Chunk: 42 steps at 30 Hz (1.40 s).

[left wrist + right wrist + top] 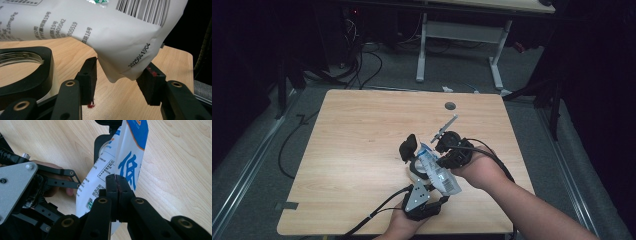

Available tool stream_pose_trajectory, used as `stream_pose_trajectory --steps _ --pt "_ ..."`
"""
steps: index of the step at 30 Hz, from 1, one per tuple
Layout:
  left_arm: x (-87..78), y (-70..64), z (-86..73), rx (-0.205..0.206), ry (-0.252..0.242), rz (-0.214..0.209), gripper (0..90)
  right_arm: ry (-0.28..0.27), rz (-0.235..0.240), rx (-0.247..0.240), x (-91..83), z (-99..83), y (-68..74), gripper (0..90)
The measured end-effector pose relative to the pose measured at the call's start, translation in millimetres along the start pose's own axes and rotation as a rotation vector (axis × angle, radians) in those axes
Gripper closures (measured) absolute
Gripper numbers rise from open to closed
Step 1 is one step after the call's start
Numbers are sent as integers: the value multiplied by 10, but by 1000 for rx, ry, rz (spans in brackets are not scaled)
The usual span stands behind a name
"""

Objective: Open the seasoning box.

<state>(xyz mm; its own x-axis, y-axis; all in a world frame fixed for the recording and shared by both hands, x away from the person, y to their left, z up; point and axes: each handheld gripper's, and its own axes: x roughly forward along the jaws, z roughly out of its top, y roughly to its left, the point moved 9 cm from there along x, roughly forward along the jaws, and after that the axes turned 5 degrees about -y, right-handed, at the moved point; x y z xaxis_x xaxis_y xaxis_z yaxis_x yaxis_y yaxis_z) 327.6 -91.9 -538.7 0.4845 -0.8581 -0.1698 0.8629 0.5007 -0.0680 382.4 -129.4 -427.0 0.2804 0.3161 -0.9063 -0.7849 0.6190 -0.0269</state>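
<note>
A white and blue pouch [438, 170] hangs above the table [357, 150], nearer the front edge than the back and a little right of the middle. The right gripper [447, 156] pinches it: in the right gripper view its 2 jaws are pressed together on the pouch's [125, 155] edge, with blue print and a small code square showing on the film beside them.

The left gripper [424, 192] sits below the pouch, close to the front edge, a grey plate on top and a cable trailing off toward the front-left corner. Its jaws are spread apart. In the left gripper view the lower corner of the pouch [117, 42] droops between the 2 pads without being clamped (the right-hand pad seems to brush the film; I cannot tell for sure), and printed text, a barcode and a date code are readable on it.

A black ring-shaped part [23, 72] lies on the wood just beside the left gripper's jaws; in the high view it is [408, 147] next to the pouch's upper end. A small round hole [450, 105] sits in the table near its back edge, well apart from both grippers.
</note>
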Motion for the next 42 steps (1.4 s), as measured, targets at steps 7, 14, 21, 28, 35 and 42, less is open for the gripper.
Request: stream_pose_trajectory --steps 7,14,21,28,35,42 --pt "7 22 -40 -12 13 2 524 -7 4 6 -7 -30 6 900" --pt "28 46 -74 -34 33 7 525 -13 3 9 -36 -62 14 900" --pt "53 74 -103 -59 55 20 525 -22 1 17 -54 -102 3 900" --pt "48 49 -103 -52 60 1 514 -33 -6 23 -52 -122 -27 900" --pt "-52 11 -140 -19 93 -37 408 -35 -3 28 -28 -129 -53 900" --pt "-280 76 -142 5 102 -37 373 -33 -4 35 -13 -150 -76 900"
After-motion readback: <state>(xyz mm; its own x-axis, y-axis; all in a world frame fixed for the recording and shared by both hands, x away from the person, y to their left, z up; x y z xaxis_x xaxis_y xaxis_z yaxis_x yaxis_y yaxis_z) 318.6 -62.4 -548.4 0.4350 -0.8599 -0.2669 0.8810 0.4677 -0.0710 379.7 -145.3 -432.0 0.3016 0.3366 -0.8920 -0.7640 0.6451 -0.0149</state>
